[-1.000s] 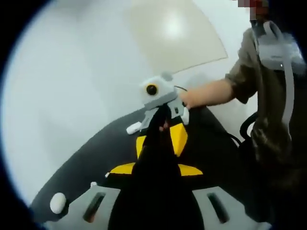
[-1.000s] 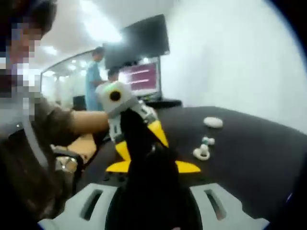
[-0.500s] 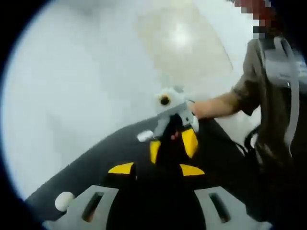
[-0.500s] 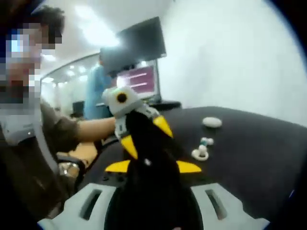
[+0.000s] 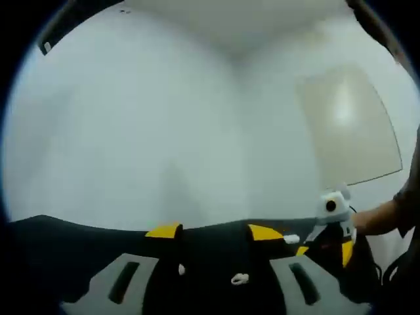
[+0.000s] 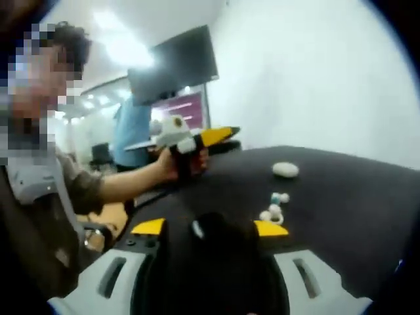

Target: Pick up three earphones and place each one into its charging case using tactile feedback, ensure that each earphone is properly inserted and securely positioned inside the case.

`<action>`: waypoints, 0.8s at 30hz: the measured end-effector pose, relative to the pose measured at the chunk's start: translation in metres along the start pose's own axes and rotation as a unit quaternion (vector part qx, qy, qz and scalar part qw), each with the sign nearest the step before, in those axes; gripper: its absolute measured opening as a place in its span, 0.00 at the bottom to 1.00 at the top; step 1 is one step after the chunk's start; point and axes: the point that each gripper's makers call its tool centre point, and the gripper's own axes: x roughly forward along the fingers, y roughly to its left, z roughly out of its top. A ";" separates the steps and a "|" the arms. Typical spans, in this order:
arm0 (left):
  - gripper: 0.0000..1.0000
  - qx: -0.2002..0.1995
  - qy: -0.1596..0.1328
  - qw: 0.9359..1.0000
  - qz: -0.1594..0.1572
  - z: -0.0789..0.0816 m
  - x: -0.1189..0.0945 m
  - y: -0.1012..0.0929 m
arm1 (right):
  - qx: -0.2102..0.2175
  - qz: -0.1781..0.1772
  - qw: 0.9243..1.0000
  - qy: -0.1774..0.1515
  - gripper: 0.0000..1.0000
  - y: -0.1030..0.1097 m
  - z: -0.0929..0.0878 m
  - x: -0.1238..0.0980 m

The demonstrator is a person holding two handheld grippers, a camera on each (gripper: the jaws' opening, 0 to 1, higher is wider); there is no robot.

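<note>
Right hand-held gripper [image 6: 209, 230] jaws spread, a small white earphone [image 6: 197, 229] between them; charging case [image 6: 285, 170] and loose earphones [image 6: 272, 211] on black tabletop [image 6: 341, 203], far right; left hand-held gripper [image 5: 206, 231] open, holding nothing.

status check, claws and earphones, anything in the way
Left claw raised above the table, apart from the right claw; grip states unclear. White case and small earphone parts on the table. Nothing blocking them.

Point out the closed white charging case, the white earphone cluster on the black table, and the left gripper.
closed charging case [image 6: 285, 170]: right gripper view, centre of its lid.
earphone cluster [image 6: 273, 212]: right gripper view, its white middle.
left gripper [image 6: 226, 133]: right gripper view, between its yellow tips.
</note>
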 end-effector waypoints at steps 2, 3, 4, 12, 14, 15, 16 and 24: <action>0.50 -0.015 0.010 1.000 -0.004 -0.003 0.002 -0.002 | -0.007 -0.009 1.000 0.018 0.53 -0.002 -0.004 0.005; 0.53 -0.016 0.007 1.000 -0.007 -0.003 0.002 -0.003 | -0.010 -0.014 0.999 0.029 0.54 -0.004 -0.006 0.006; 0.55 -0.016 0.005 1.000 -0.008 -0.003 0.003 -0.004 | -0.009 -0.014 0.999 0.031 0.54 -0.004 -0.005 0.009; 0.58 0.036 -0.009 0.999 0.014 0.002 0.003 0.003 | -0.033 -0.011 0.998 0.050 0.56 -0.007 0.001 0.015; 0.56 0.037 -0.012 0.999 0.023 0.004 0.001 0.008 | -0.034 -0.011 0.998 0.054 0.56 -0.009 -0.001 0.017; 0.55 0.035 -0.014 0.999 0.027 0.004 0.001 0.010 | -0.034 -0.010 0.998 0.058 0.56 -0.010 -0.003 0.020; 0.54 0.033 -0.016 0.999 0.031 0.006 0.000 0.012 | -0.034 -0.009 0.997 0.065 0.56 -0.010 -0.007 0.022; 0.50 0.049 -0.014 0.998 0.042 0.005 -0.002 0.018 | -0.043 -0.041 0.995 0.077 0.39 -0.014 -0.016 0.037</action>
